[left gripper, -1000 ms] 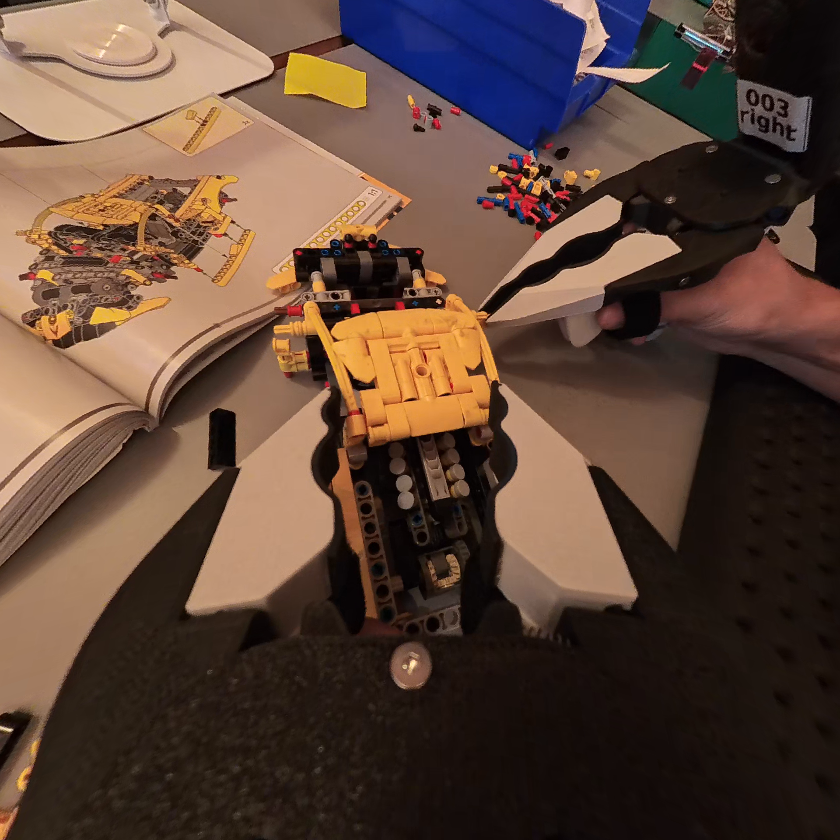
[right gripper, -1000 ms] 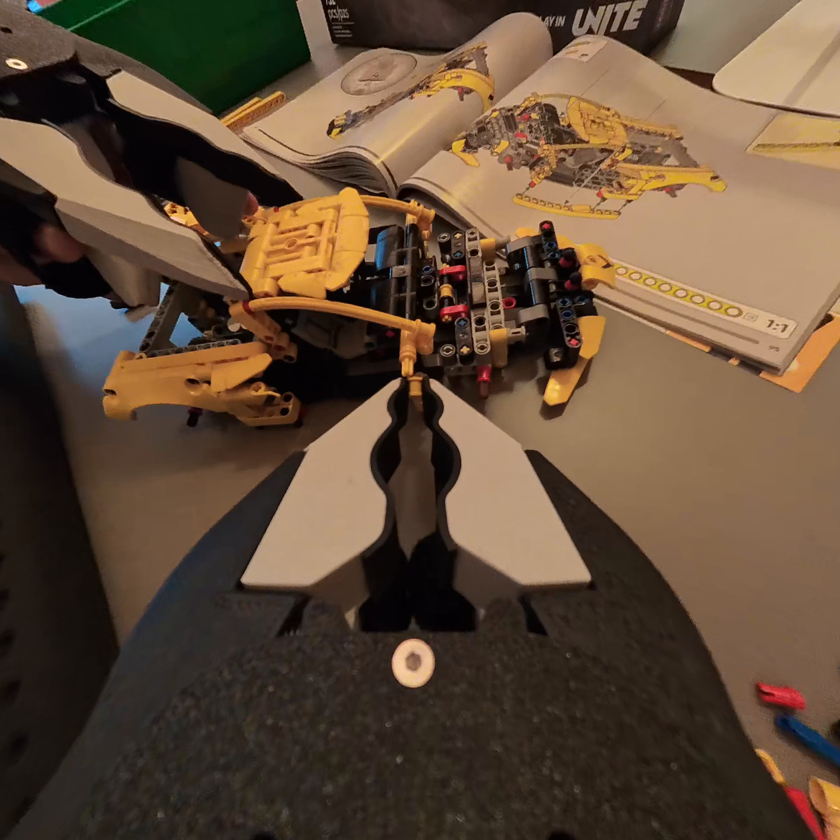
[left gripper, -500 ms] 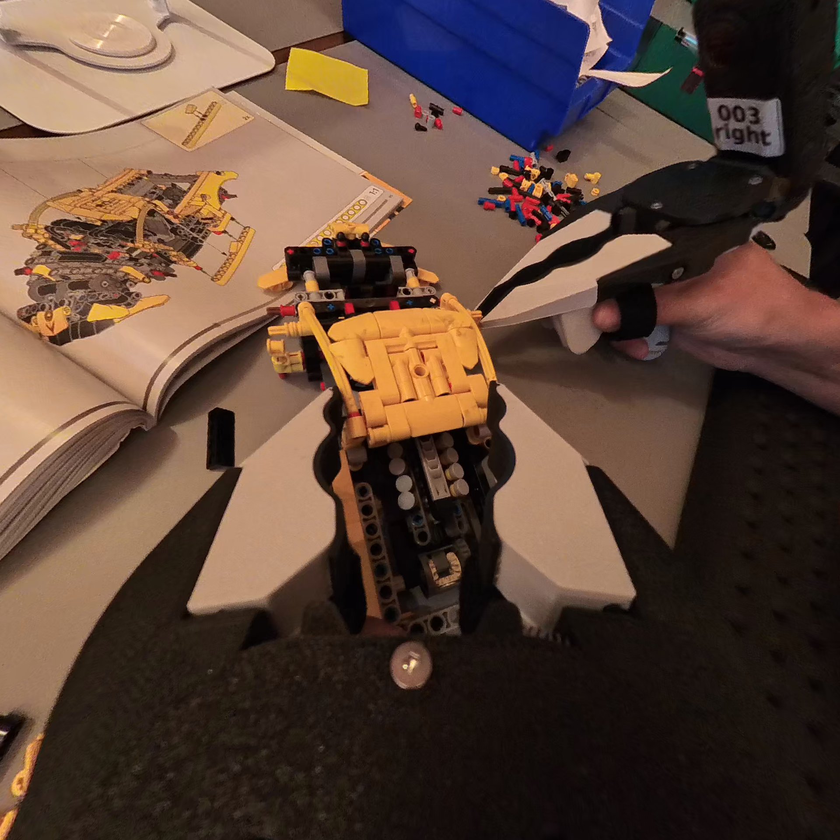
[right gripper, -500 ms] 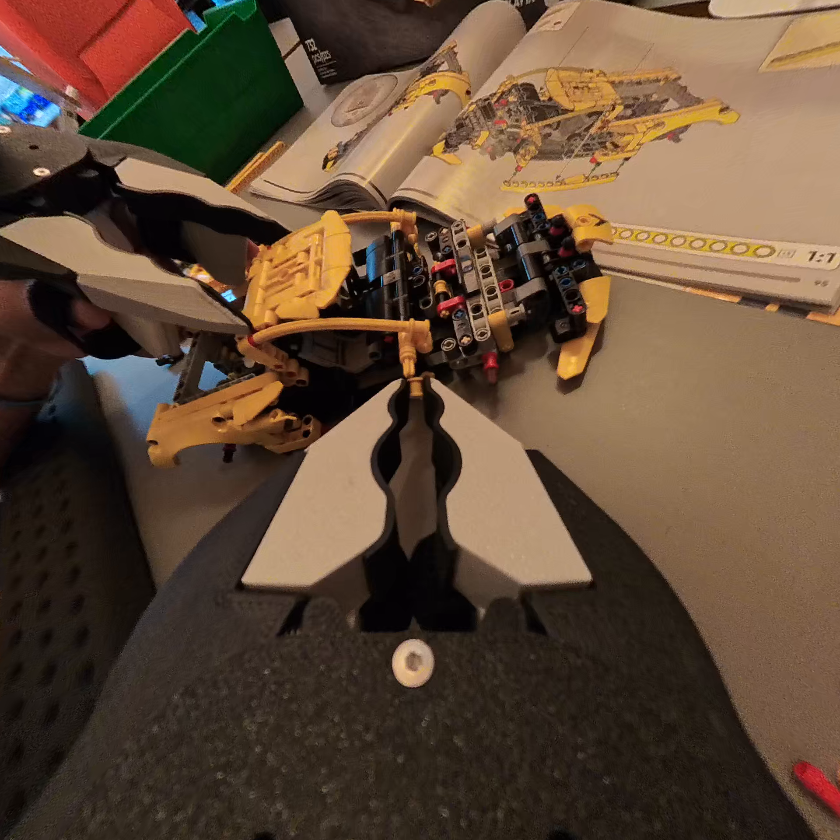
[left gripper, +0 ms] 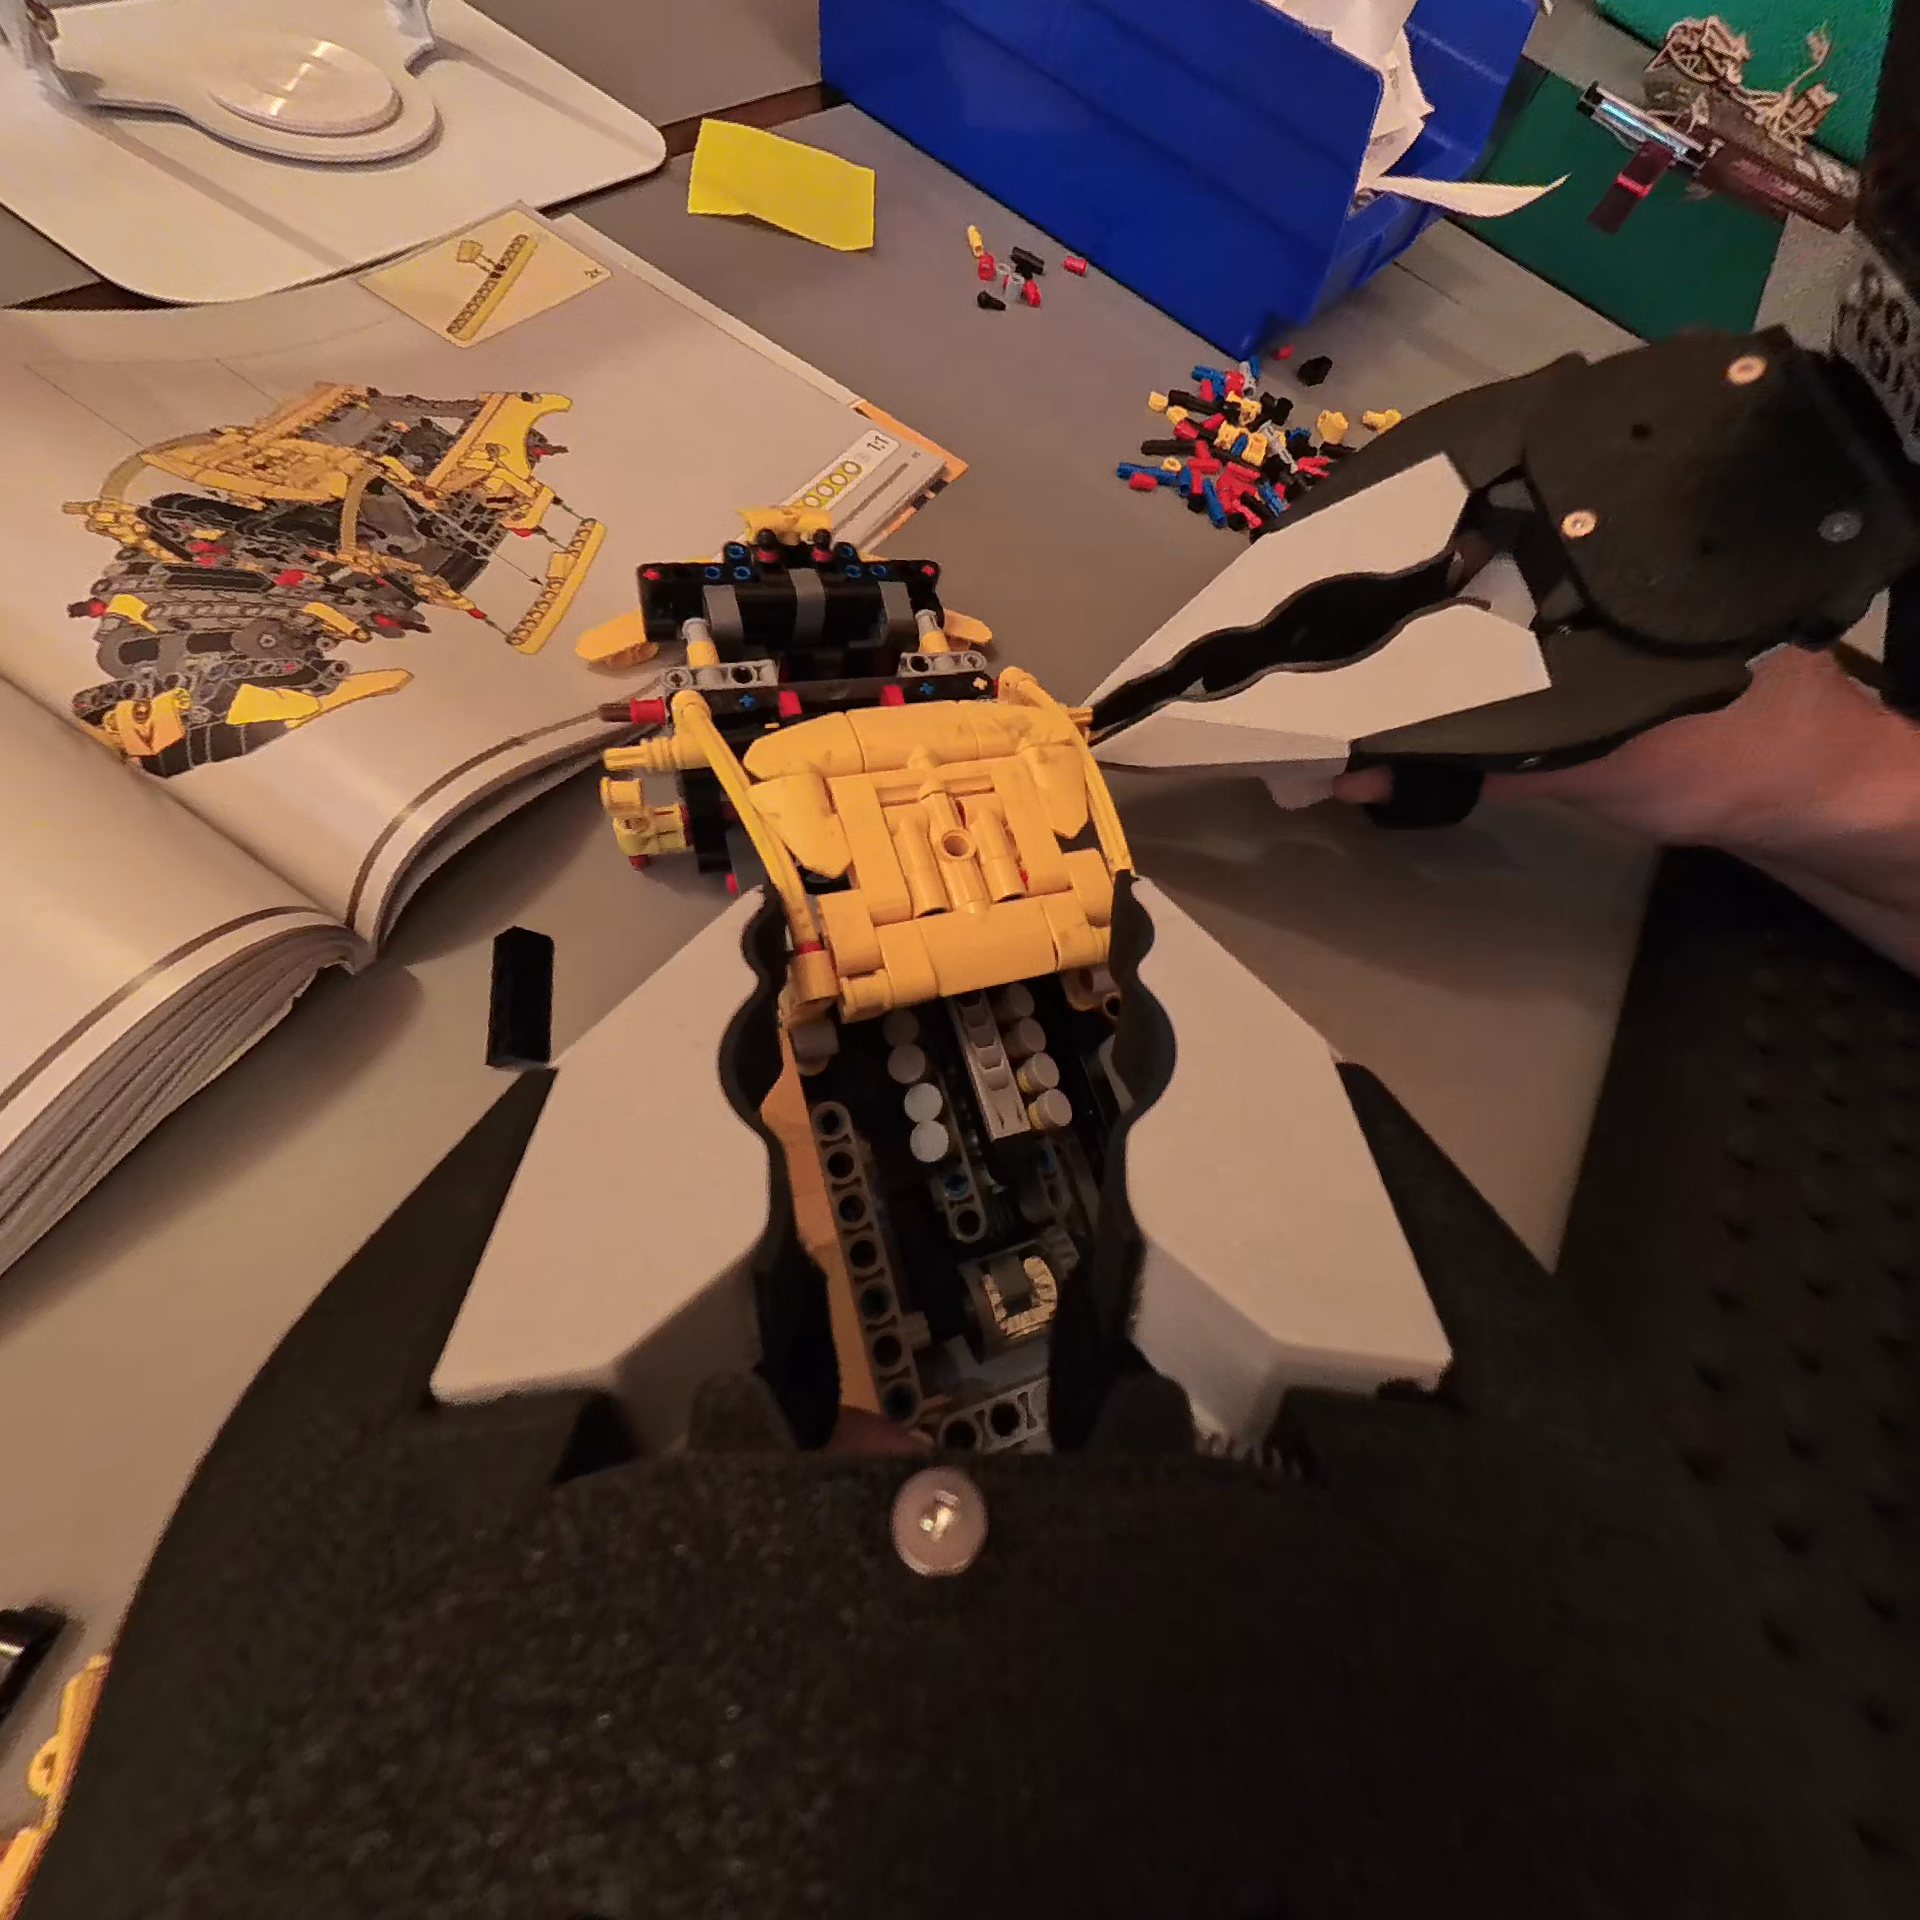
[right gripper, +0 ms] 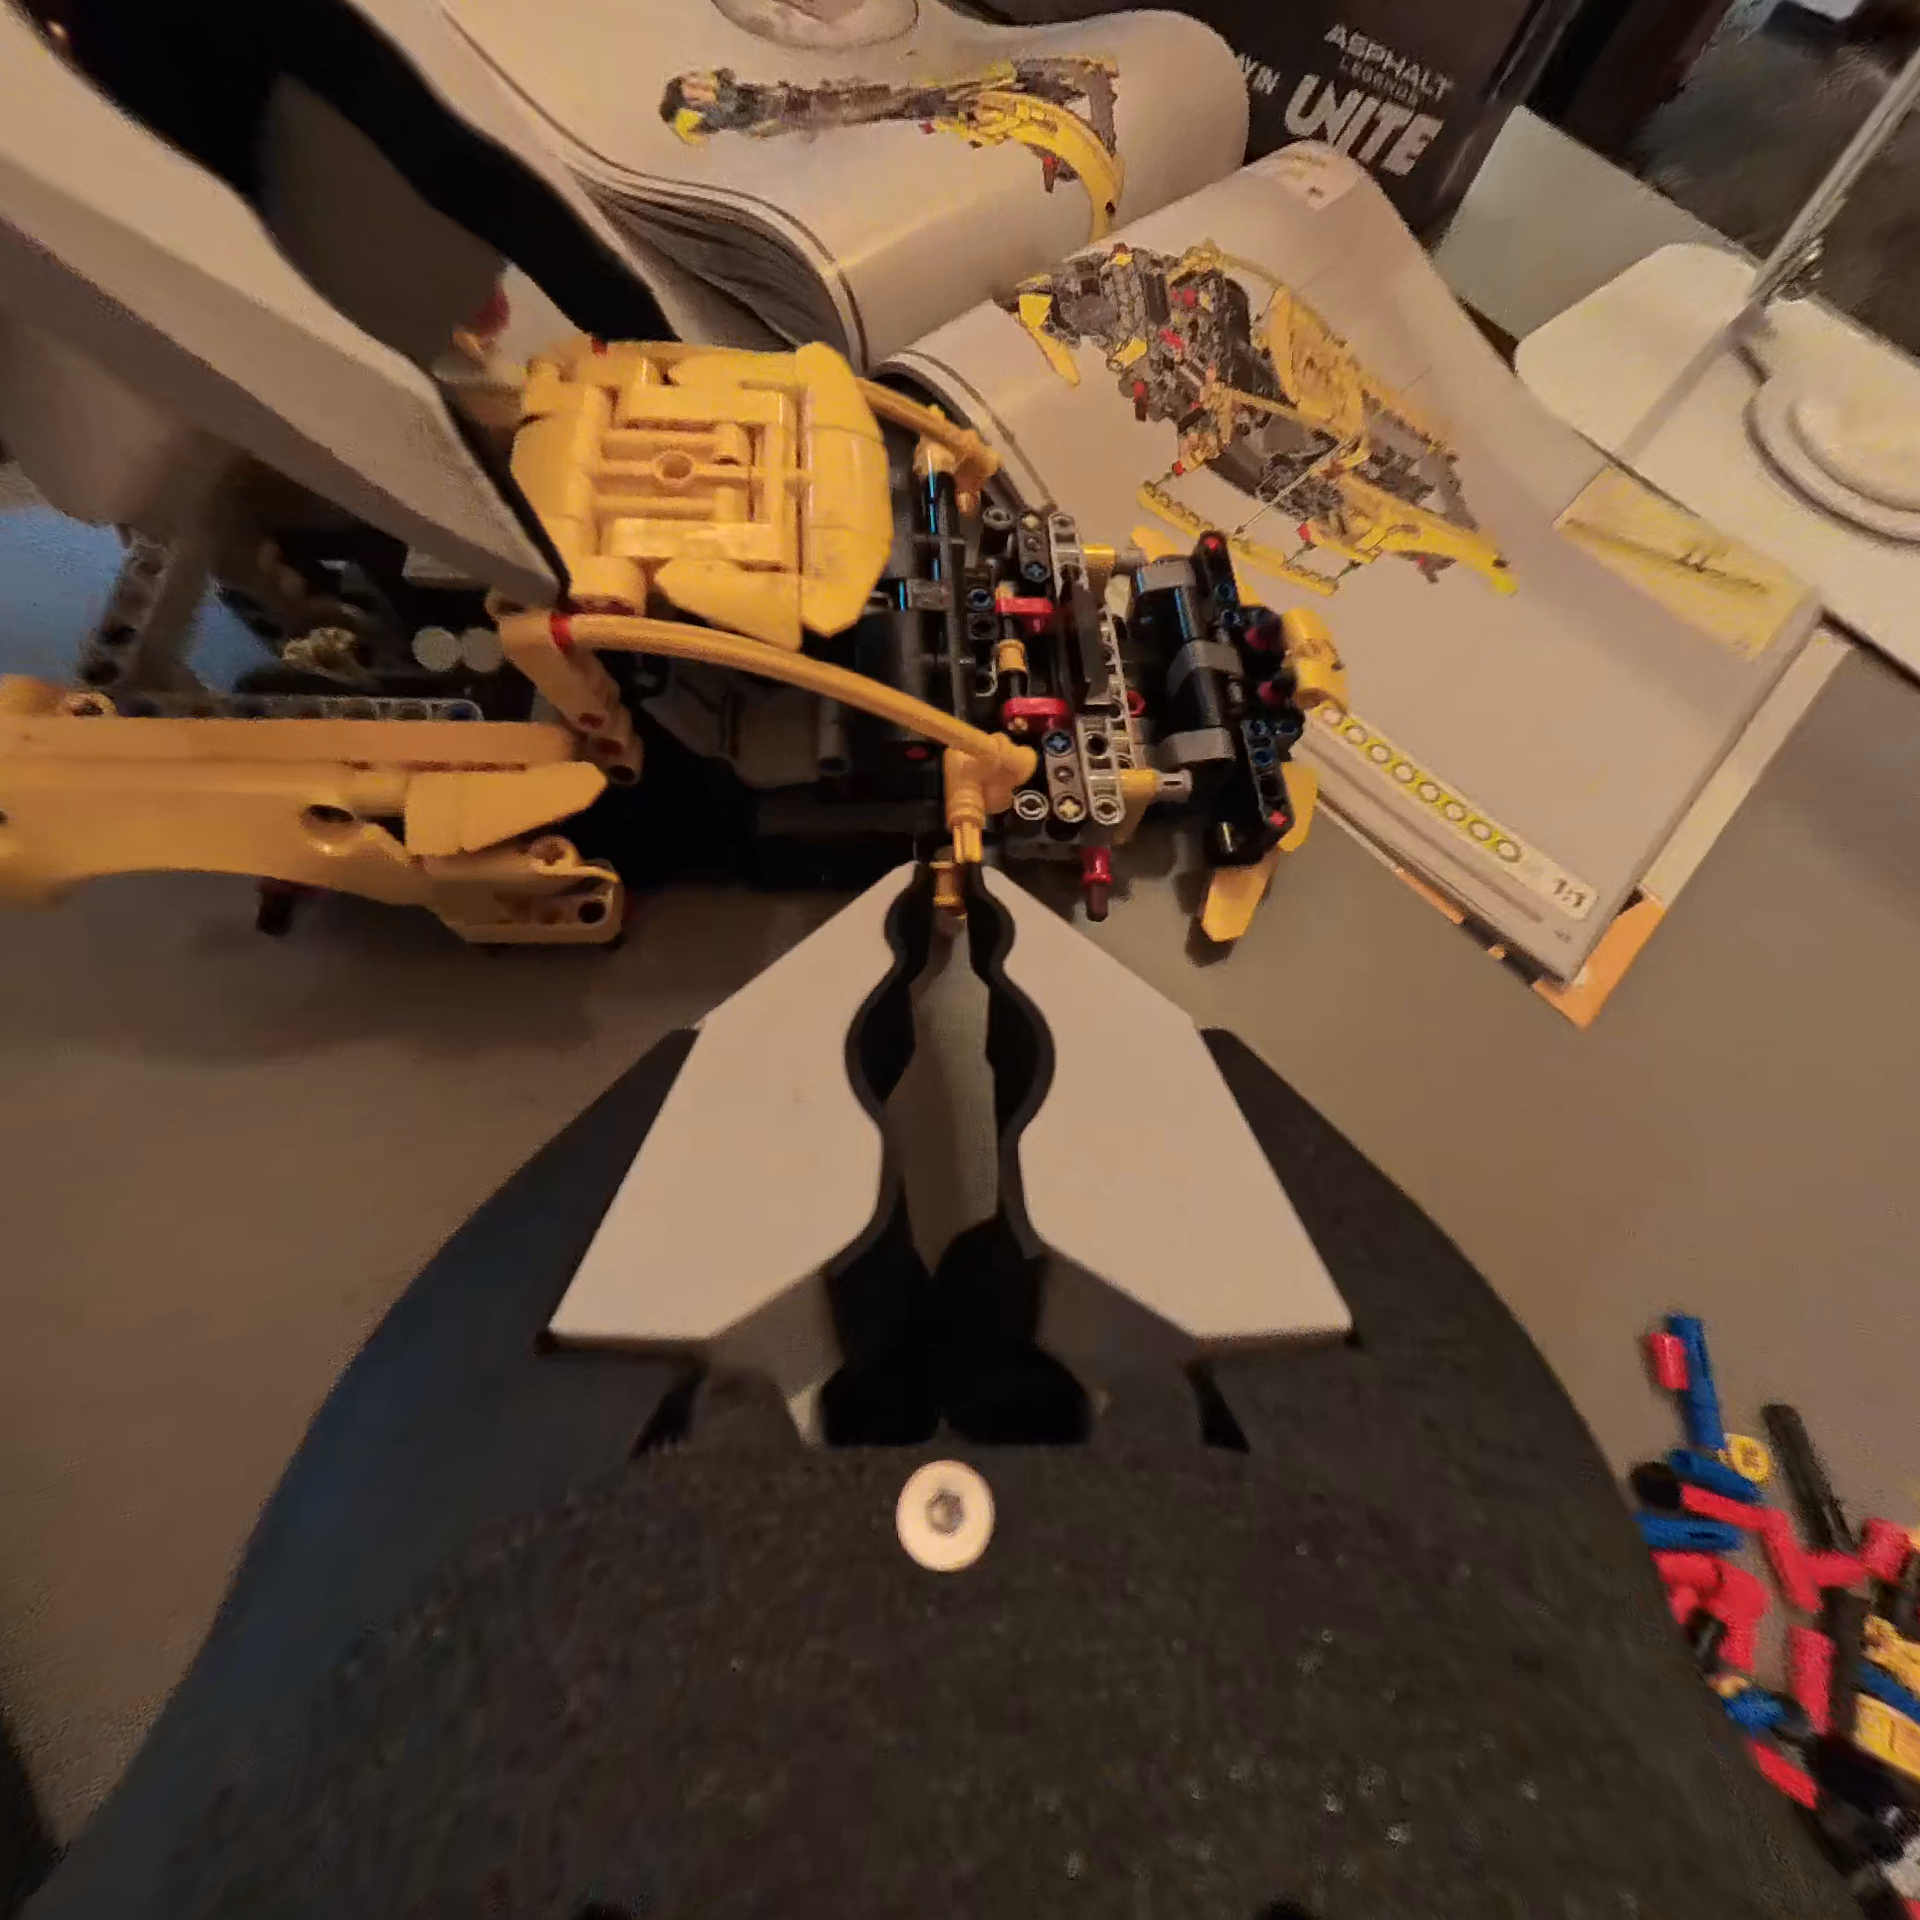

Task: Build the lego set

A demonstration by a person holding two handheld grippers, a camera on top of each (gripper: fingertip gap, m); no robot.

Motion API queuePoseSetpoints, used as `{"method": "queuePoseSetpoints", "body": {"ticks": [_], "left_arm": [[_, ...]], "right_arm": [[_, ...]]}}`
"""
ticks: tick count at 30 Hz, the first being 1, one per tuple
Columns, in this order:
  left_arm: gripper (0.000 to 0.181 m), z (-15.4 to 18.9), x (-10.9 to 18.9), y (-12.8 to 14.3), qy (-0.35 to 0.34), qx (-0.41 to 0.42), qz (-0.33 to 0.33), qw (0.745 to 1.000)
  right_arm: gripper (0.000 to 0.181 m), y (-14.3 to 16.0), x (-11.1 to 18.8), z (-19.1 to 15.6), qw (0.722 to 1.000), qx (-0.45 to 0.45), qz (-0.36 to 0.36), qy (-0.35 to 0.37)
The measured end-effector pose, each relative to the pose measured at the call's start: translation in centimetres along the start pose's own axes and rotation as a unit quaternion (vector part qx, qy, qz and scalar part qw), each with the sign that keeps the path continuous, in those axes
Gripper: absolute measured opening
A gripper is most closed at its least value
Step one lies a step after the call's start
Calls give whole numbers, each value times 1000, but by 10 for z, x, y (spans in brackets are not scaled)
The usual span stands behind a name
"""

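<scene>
A yellow and black lego car model (left gripper: 935,831) lies on the grey table. My left gripper (left gripper: 940,904) is shut on the model's body, with one finger on each side just behind the yellow roof. The model also shows in the right wrist view (right gripper: 717,499), with a left finger (right gripper: 312,395) against the roof. My right gripper (right gripper: 951,883) is shut on a small yellow connector (right gripper: 951,878) at the end of a curved yellow tube on the model's side. The right gripper shows in the left wrist view (left gripper: 1091,717), its tip touching the model's right side.
An open instruction booklet (left gripper: 312,623) lies left of the model. A blue bin (left gripper: 1143,135) and a yellow paper (left gripper: 779,182) sit behind. A pile of small pins (left gripper: 1226,468) lies by the right gripper. A loose black piece (left gripper: 520,997) lies near my left finger. A black perforated mat (left gripper: 1766,1299) is at the right. The gap from one gripper's tips to the other's is roughly 9 cm.
My right gripper has swung around while its tips stay on the yellow connector. The left gripper keeps its hold on the model, which has barely moved.
</scene>
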State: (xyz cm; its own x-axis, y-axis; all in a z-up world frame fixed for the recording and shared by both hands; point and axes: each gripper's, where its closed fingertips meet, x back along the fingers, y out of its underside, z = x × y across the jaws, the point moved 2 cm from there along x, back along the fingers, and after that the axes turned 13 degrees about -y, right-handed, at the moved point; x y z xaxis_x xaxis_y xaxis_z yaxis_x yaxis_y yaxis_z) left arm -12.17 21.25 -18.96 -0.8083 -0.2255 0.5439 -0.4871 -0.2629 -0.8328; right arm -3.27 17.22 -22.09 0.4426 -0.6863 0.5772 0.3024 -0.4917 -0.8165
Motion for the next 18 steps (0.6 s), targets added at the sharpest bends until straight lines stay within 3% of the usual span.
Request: {"method": "queuePoseSetpoints", "body": {"ticks": [7,15,18], "left_arm": [[62,-2,-1,-1,-9,3,5,1000],[61,-4,-3,-2,-18,9,5,1000],[61,-6,-3,-2,-23,14,7,1000]], "right_arm": [[5,-1,-3,6,993,-90,39,-60],[5,-3,-6,13,990,-87,4,-112],[5,-5,-8,15,995,-51,14,-87]]}}
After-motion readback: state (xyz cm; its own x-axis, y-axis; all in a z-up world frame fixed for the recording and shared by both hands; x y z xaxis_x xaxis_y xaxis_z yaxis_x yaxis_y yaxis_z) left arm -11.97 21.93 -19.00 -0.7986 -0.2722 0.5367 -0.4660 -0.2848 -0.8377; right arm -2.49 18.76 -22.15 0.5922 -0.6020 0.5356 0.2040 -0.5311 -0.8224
